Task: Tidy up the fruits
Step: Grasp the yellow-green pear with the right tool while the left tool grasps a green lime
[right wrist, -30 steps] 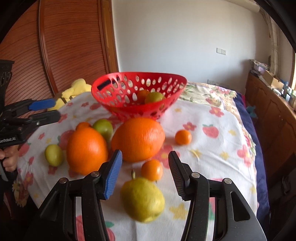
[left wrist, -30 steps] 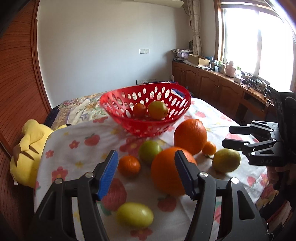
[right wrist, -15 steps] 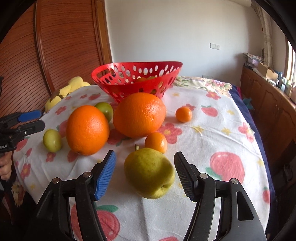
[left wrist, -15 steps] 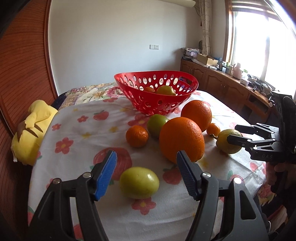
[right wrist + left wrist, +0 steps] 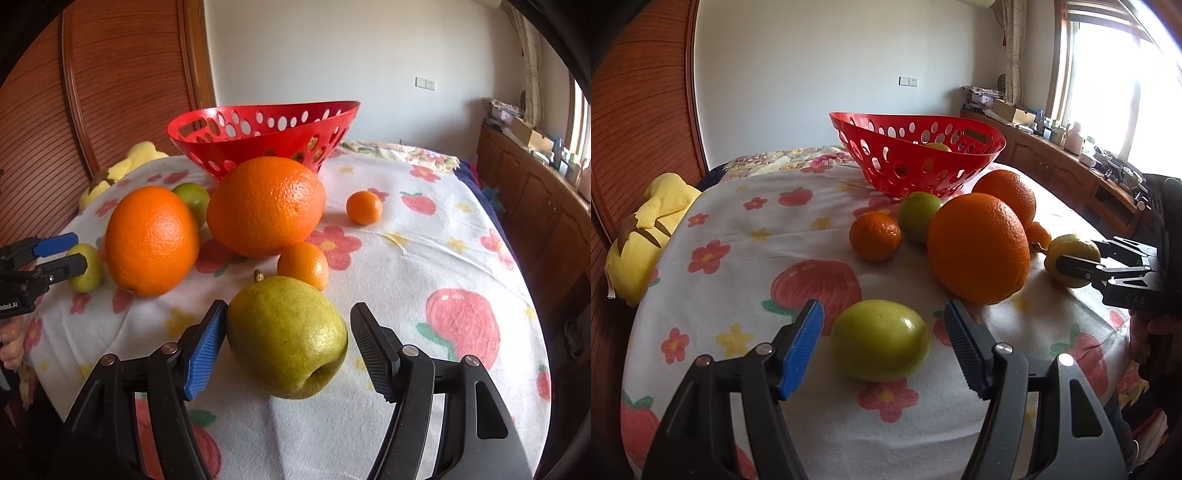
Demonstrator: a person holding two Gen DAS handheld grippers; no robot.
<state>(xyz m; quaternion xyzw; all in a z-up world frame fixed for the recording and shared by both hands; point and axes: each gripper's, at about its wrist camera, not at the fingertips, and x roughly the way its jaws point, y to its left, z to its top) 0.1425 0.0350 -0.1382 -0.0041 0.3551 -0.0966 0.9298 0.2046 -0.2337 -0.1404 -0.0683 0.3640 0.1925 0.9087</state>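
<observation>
Holding our left gripper (image 5: 882,332) low over the tablecloth (image 5: 746,229), we have its 2 fingers spread on both sides of a small green fruit (image 5: 881,339), with a gap on each side. Our right gripper (image 5: 288,334) is also spread, around a yellow-green pear (image 5: 286,334) that lies on its side; the blue pad is just beside the pear skin, but we cannot tell if it touches, and the black pad stands apart.

Farther on the cloth we see 2 big oranges (image 5: 153,240) (image 5: 266,205) close together, a green fruit (image 5: 194,199) behind them, a small mandarin (image 5: 304,264) just beside the pear and another mandarin (image 5: 364,206) alone to the right. At the far side stands the red basket (image 5: 258,136), with some fruit visible through its holes. A yellow plush toy (image 5: 650,232) lies at the left edge of the table.
</observation>
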